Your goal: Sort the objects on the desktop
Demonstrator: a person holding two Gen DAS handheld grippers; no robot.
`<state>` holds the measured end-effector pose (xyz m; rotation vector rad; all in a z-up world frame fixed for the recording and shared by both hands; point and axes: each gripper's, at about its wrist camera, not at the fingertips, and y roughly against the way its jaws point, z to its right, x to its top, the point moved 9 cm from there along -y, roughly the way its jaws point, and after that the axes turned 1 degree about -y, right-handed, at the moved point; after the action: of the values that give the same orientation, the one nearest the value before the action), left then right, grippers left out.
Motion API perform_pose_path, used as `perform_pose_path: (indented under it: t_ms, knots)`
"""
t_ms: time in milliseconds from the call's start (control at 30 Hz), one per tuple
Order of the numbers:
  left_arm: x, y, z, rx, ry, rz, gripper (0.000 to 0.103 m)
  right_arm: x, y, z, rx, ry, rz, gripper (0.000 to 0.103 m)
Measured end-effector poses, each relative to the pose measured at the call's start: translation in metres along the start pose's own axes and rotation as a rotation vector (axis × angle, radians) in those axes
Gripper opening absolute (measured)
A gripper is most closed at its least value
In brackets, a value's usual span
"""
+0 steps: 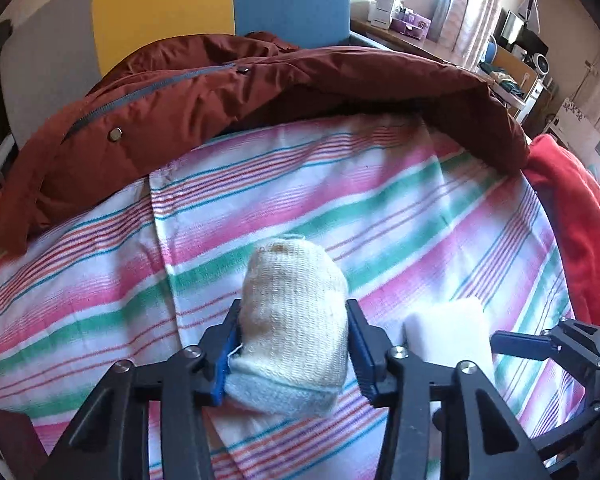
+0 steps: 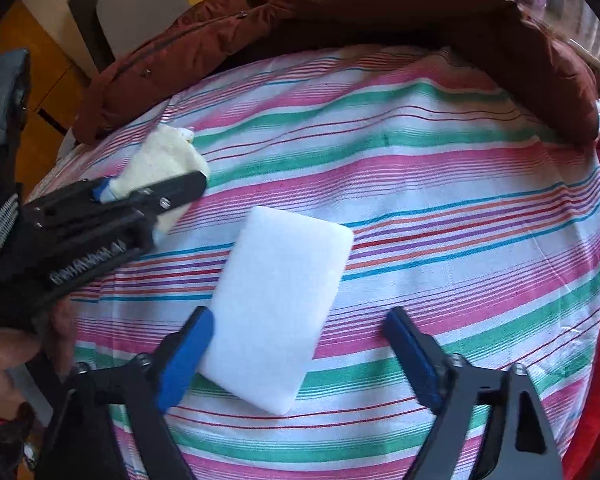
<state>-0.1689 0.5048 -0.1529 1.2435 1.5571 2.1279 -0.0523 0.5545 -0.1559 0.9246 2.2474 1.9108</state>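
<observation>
My left gripper [image 1: 294, 344] is shut on a rolled cream knitted sock [image 1: 296, 320] with a pale blue cuff, held just above the striped cloth [image 1: 400, 208]. The right wrist view shows the same gripper [image 2: 168, 184] and sock [image 2: 164, 160] at the left. A white foam block [image 2: 280, 308] lies flat on the striped cloth [image 2: 440, 184]. My right gripper [image 2: 300, 332] is open, with the block's near end between its blue pads [image 2: 184, 356]. In the left wrist view the block [image 1: 448, 336] shows at the lower right.
A rust-brown jacket [image 1: 220, 96] lies bunched along the far edge of the cloth. A red fabric [image 1: 580, 232] lies at the right edge. Yellow and blue panels [image 1: 228, 0] stand behind. A cluttered desk [image 1: 512, 64] is far right.
</observation>
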Motion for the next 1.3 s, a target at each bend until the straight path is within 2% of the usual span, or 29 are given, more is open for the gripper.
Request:
perform_pose_path:
  t_ms: [67,100,233,367,433,533,600,633,667,800,900,933,967,1033,1300]
  knots:
    - [-0.006,0.005,-0.001,-0.001,0.031,-0.007,0.047,0.000,0.002,-0.006,0.035,0.008,-0.001,0.062]
    - [-0.007,0.007,-0.001,-0.004,0.041,-0.007,0.047,0.000,0.004,-0.009,0.061,0.006,-0.004,0.057]
    - [-0.018,0.026,0.001,0.022,0.062,0.002,0.047,-0.002,0.008,0.004,0.084,0.003,-0.003,0.053]
    - [-0.028,0.051,-0.001,0.041,0.084,0.028,0.047,-0.001,0.014,0.012,0.099,-0.020,0.012,0.042]
    - [-0.033,0.063,0.000,0.038,0.101,0.037,0.047,-0.002,0.014,0.017,0.110,-0.031,0.014,0.041]
    - [-0.037,0.075,0.003,0.042,0.130,0.041,0.047,-0.006,0.014,0.021,0.143,-0.080,0.016,0.049]
    - [-0.044,0.089,0.000,0.033,0.162,0.056,0.047,-0.003,0.016,0.024,0.196,-0.160,0.024,0.068]
    - [-0.046,0.093,0.001,0.034,0.169,0.059,0.047,-0.001,0.015,0.023,0.207,-0.178,0.030,0.085]
    - [-0.051,0.102,-0.001,0.037,0.183,0.070,0.047,0.000,0.016,0.022,0.209,-0.190,0.039,0.093]
    - [-0.061,0.125,-0.007,0.056,0.206,0.110,0.047,0.005,0.011,0.012,0.169,-0.185,0.050,0.094]
    - [-0.071,0.149,-0.011,0.074,0.218,0.157,0.047,0.005,0.000,0.001,0.068,-0.123,0.064,0.095]
    - [-0.074,0.154,-0.013,0.079,0.219,0.164,0.047,0.005,-0.001,-0.003,0.030,-0.092,0.078,0.089]
    - [-0.079,0.162,-0.015,0.089,0.218,0.177,0.047,0.006,-0.002,-0.008,-0.002,-0.057,0.088,0.075]
    - [-0.084,0.171,-0.019,0.098,0.221,0.191,0.047,0.006,-0.001,-0.010,-0.051,-0.019,0.094,0.059]
    - [-0.111,0.218,-0.038,0.142,0.253,0.279,0.047,-0.002,0.010,-0.008,-0.010,0.016,0.107,0.057]
